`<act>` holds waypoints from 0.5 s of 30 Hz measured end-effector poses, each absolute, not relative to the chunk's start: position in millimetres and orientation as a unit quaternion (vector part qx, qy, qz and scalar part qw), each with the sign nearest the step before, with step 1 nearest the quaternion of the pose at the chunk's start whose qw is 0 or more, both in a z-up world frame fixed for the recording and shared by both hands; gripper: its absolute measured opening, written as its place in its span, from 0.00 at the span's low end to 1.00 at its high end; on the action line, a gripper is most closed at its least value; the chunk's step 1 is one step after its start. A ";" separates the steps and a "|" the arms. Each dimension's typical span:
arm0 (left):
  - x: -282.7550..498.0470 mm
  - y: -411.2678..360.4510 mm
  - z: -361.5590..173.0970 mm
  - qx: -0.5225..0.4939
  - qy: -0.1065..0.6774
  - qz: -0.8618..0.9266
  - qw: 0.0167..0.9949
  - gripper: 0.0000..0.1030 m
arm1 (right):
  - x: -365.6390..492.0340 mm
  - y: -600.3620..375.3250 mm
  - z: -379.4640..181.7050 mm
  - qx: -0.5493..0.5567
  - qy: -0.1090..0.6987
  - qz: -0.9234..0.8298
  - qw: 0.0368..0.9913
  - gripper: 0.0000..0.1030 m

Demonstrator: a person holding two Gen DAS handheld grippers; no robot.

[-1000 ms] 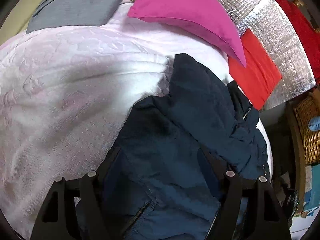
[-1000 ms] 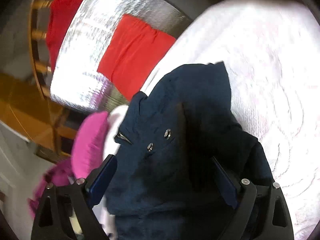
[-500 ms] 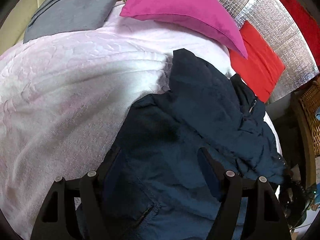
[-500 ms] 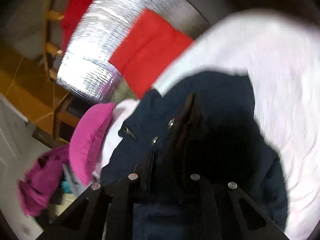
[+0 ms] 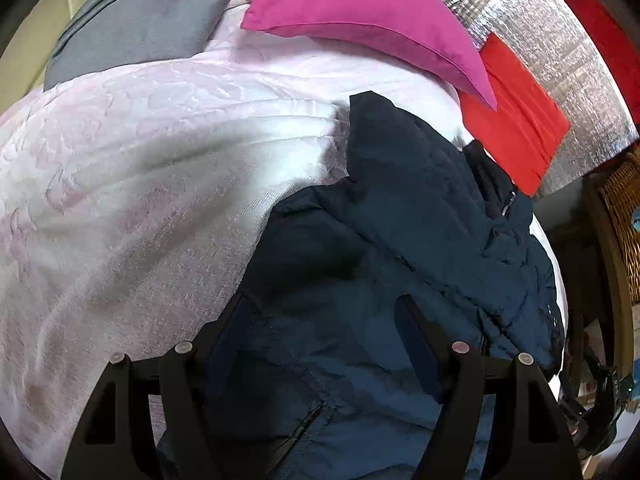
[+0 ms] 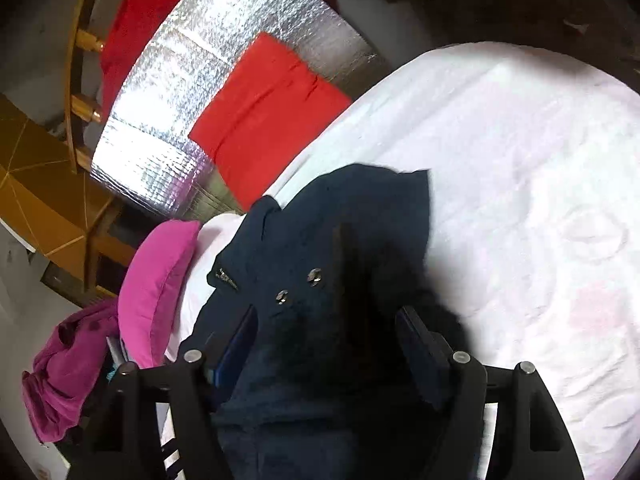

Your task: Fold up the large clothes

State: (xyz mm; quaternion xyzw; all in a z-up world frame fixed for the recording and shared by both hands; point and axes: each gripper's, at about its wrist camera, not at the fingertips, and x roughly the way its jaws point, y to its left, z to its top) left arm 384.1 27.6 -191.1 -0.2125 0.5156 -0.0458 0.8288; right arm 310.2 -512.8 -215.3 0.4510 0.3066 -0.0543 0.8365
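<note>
A dark navy padded jacket (image 5: pixel 400 232) lies rumpled on a pale pink bedspread (image 5: pixel 140 168). In the left wrist view my left gripper (image 5: pixel 320 312) hovers open just over the jacket's lower part near a pocket zip, fingers spread with fabric below them. In the right wrist view the jacket (image 6: pixel 340 240) shows two snaps and a zip pull. My right gripper (image 6: pixel 326 324) is open, fingers wide on either side of a raised fold of the jacket, not closed on it.
A magenta pillow (image 5: pixel 360 16) and a grey garment (image 5: pixel 140 12) lie at the bed's far end. A silver foil panel with a red cloth (image 5: pixel 516 116) stands beside the bed. A wicker basket (image 5: pixel 620 220) is at right. A purple garment (image 6: pixel 64 368) hangs off left.
My right gripper was shut on a jacket fold half a second ago and has opened wide again. The left gripper stayed open and drifted slightly over the jacket.
</note>
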 end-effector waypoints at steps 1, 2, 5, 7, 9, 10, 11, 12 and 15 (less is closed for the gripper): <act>383.7 28.9 -189.3 -0.210 0.515 -0.049 0.830 0.73 | 307.2 -517.6 -214.9 0.455 0.307 -0.054 0.834 0.72; 382.6 31.1 -186.7 -0.205 0.514 -0.051 0.832 0.73 | 301.1 -524.3 -215.4 0.458 0.308 -0.055 0.832 0.72; 378.8 41.2 -180.3 -0.194 0.512 -0.051 0.835 0.73 | 289.8 -536.1 -223.2 0.467 0.322 -0.048 0.822 0.73; 375.9 50.5 -177.2 -0.193 0.511 -0.047 0.836 0.73 | 282.7 -540.1 -228.5 0.473 0.333 -0.038 0.815 0.73; 372.2 59.8 -174.4 -0.192 0.510 -0.044 0.837 0.73 | 271.8 -539.0 -233.8 0.480 0.344 -0.024 0.806 0.73; 369.3 64.7 -172.7 -0.191 0.509 -0.044 0.838 0.73 | 267.0 -537.2 -235.0 0.482 0.346 -0.020 0.805 0.72; 365.4 69.7 -170.6 -0.190 0.507 -0.044 0.840 0.73 | 261.8 -535.2 -235.9 0.482 0.348 -0.016 0.804 0.73; 360.8 73.8 -168.5 -0.187 0.504 -0.043 0.842 0.73 | 255.0 -530.6 -235.8 0.480 0.350 -0.012 0.804 0.73; 346.8 79.2 -165.4 -0.169 0.496 -0.044 0.851 0.73 | 238.4 -522.2 -233.5 0.477 0.350 -0.003 0.807 0.73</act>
